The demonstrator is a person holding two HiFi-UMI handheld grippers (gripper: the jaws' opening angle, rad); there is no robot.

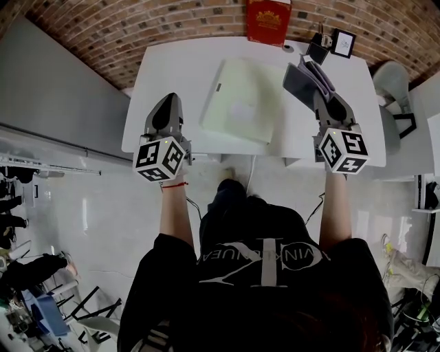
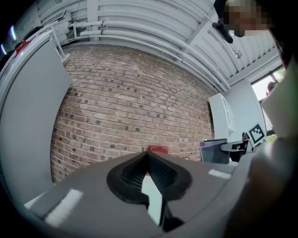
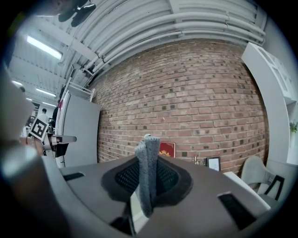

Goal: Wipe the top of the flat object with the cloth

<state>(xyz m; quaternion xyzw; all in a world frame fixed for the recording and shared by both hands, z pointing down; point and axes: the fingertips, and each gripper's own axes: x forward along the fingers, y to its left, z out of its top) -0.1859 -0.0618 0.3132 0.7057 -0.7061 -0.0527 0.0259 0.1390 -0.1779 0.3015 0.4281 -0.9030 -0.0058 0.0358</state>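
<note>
A pale yellow-green flat object (image 1: 237,100) lies on the white table (image 1: 172,69), between my two grippers. My right gripper (image 1: 320,97) is held above the table's right side, shut on a folded grey cloth (image 1: 302,79). In the right gripper view the cloth (image 3: 148,172) stands up between the jaws of that gripper (image 3: 147,160). My left gripper (image 1: 170,97) hovers over the table's left front, apart from the flat object. Seen in its own view, the left gripper (image 2: 148,157) is shut with nothing in it. The right gripper (image 2: 235,146) and cloth (image 2: 213,151) show at that view's right.
A red book (image 1: 268,20) leans on the brick wall behind the table, with a small picture frame (image 1: 342,42) and dark items to its right. A chair (image 1: 395,89) stands right of the table. A grey partition (image 1: 55,89) runs along the left.
</note>
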